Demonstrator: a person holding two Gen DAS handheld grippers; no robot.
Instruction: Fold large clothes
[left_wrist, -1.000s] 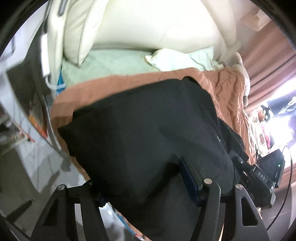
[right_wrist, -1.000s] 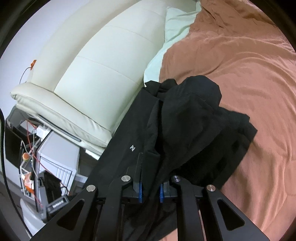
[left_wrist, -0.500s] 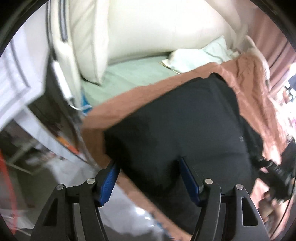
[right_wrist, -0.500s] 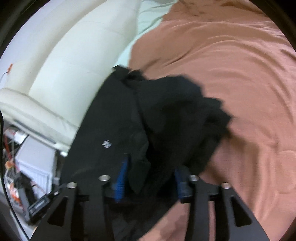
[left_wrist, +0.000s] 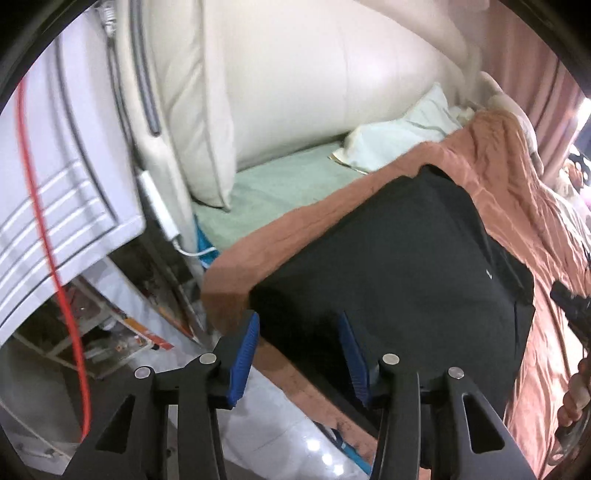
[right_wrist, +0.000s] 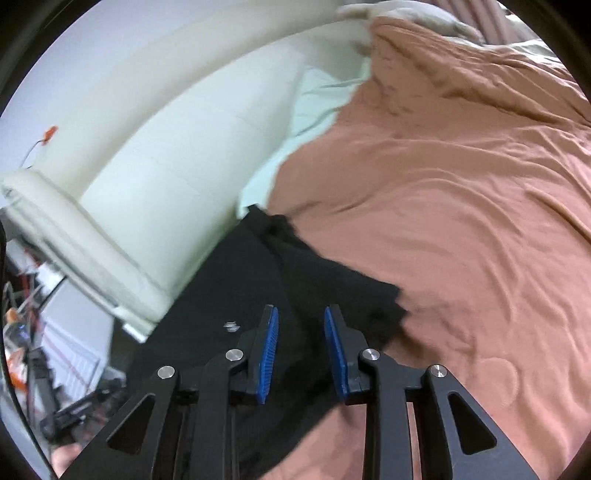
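A black garment (left_wrist: 399, 273) lies folded flat on the rust-coloured bedspread (left_wrist: 517, 177) near the bed's corner. It also shows in the right wrist view (right_wrist: 295, 280), on the bedspread (right_wrist: 461, 184) beside the headboard. My left gripper (left_wrist: 299, 350) is open, its blue pads just short of the garment's near edge, holding nothing. My right gripper (right_wrist: 301, 347) is open above the garment's near part, holding nothing.
A cream padded headboard (left_wrist: 314, 81) and a pale green pillow (left_wrist: 402, 125) lie behind the garment. A white cabinet (left_wrist: 55, 192), a red cable (left_wrist: 55, 258) and tiled floor (left_wrist: 288, 424) are left of the bed. The other gripper (left_wrist: 572, 310) shows at the right edge.
Both grippers have opened and let go of the black garment. It has dropped flat onto the bedspread. Both grippers have drawn back from it.
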